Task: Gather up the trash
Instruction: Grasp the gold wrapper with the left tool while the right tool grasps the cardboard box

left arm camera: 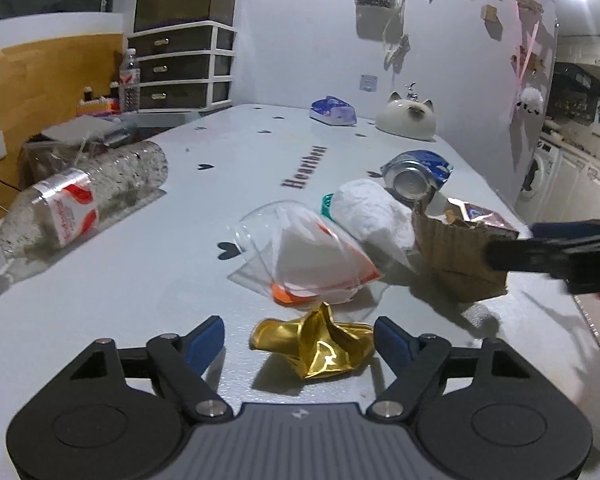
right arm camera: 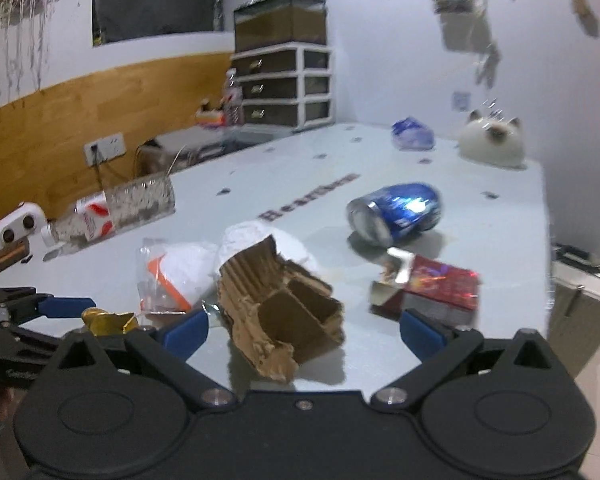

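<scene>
Left gripper (left arm camera: 299,340) wide around gold wrapper (left arm camera: 314,346); right gripper (right arm camera: 304,330) wide around cardboard (right arm camera: 284,312).

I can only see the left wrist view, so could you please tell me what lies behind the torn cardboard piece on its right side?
Observer: A red cigarette-style box with its lid open lies on the table, beside the cardboard piece.
Operator: Thank you. Is the right gripper holding anything?
Observer: No. The right gripper is open, its blue fingertips on either side of the cardboard without closing on it.
Operator: And the blue can?
Observer: The blue can lies on its side, apart from the red box, farther back on the table.
Operator: Good. My left gripper is open around the gold wrapper.
</scene>
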A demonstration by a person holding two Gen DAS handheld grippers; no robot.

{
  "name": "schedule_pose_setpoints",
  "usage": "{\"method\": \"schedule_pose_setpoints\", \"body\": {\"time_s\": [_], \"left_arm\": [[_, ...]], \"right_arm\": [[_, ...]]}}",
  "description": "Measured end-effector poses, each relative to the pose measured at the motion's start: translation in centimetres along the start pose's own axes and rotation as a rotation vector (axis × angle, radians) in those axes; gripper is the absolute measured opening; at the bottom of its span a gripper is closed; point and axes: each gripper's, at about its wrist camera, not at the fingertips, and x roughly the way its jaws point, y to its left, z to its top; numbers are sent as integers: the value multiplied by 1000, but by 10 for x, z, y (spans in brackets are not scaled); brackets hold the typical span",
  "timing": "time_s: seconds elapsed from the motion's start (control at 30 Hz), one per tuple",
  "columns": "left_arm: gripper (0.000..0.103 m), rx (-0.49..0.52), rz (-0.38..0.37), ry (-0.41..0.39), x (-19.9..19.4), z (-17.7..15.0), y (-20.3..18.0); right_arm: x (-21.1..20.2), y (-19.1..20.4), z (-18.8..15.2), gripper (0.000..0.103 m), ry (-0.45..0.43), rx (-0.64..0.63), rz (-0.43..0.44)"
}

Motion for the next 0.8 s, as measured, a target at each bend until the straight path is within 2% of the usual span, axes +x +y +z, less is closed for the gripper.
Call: {"method": "schedule_pose_setpoints", "body": {"time_s": [0.13, 0.2, 0.3, 0.43, 0.57, 0.6, 0.67, 0.73, 0.8], "left_arm": [[66, -29, -20, 12, 4, 1, 4], [59, -41, -21, 8, 4, 1, 5], [49, -50, -19, 5, 2, 0, 6], [47, -53, -26, 4, 0, -1, 4], [47, -56, -35, 4, -5, -5, 0], [47, -60, -34, 4, -6, -6, -1], [55, -84, -31, 1, -10, -9, 0], [81, -105, -36, -4, -15, -13, 1], [82, -108, -36, -2, -21, -17, 1]], "right_arm": [[25, -3, 5, 98, 37, 4, 29], [32, -5, 6, 87, 44, 24, 48], [34, -4, 5, 77, 47, 60, 72], [28, 2, -1, 68, 39, 48, 64], [15, 5, -7, 56, 21, 67, 58], [11, 6, -9, 53, 18, 75, 58], [4, 7, -12, 50, 16, 86, 59], [-3, 10, -17, 49, 13, 91, 57], [-10, 11, -21, 47, 9, 102, 59]]}}
